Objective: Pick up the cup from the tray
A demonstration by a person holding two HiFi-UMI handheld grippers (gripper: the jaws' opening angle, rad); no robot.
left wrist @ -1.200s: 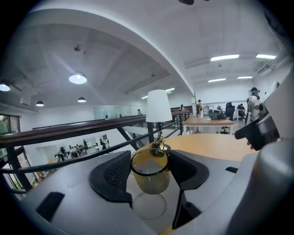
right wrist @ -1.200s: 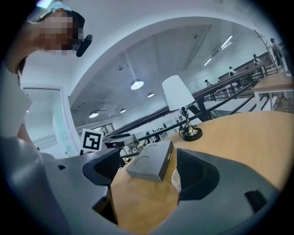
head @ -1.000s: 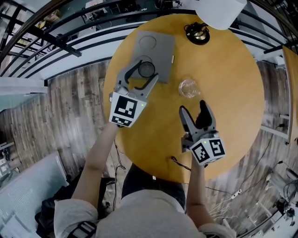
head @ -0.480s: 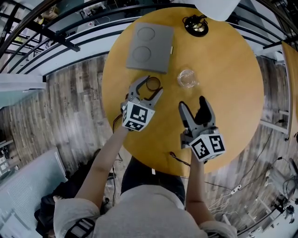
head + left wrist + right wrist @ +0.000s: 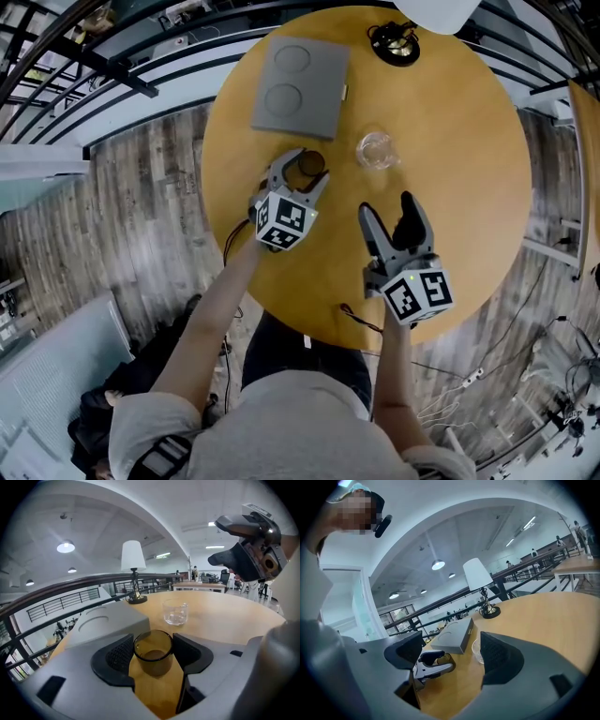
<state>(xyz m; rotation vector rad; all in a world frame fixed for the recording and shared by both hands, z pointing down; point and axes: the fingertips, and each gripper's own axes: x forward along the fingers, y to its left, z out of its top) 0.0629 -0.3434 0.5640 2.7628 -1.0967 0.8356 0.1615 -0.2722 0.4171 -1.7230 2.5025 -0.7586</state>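
A brown glass cup [image 5: 310, 163] sits between the jaws of my left gripper [image 5: 306, 168], over the bare wood just in front of the grey tray [image 5: 300, 89]. In the left gripper view both dark pads press on the sides of the cup [image 5: 153, 652]. I cannot tell whether its base touches the table. The tray's [image 5: 108, 620] two round recesses hold nothing. My right gripper [image 5: 387, 211] hovers over the table's near side, open and empty, and its own view shows the left gripper [image 5: 433, 663] ahead.
A clear glass [image 5: 377, 150] stands right of the cup on the round wooden table [image 5: 469, 141]. A lamp [image 5: 397, 47] with a white shade is at the far edge. Railings and a wood floor surround the table, and a thin cable [image 5: 361, 323] lies near the front edge.
My left gripper has carried the brown cup off the tray and back toward me and to the right, over the bare table. The right gripper has stayed put.
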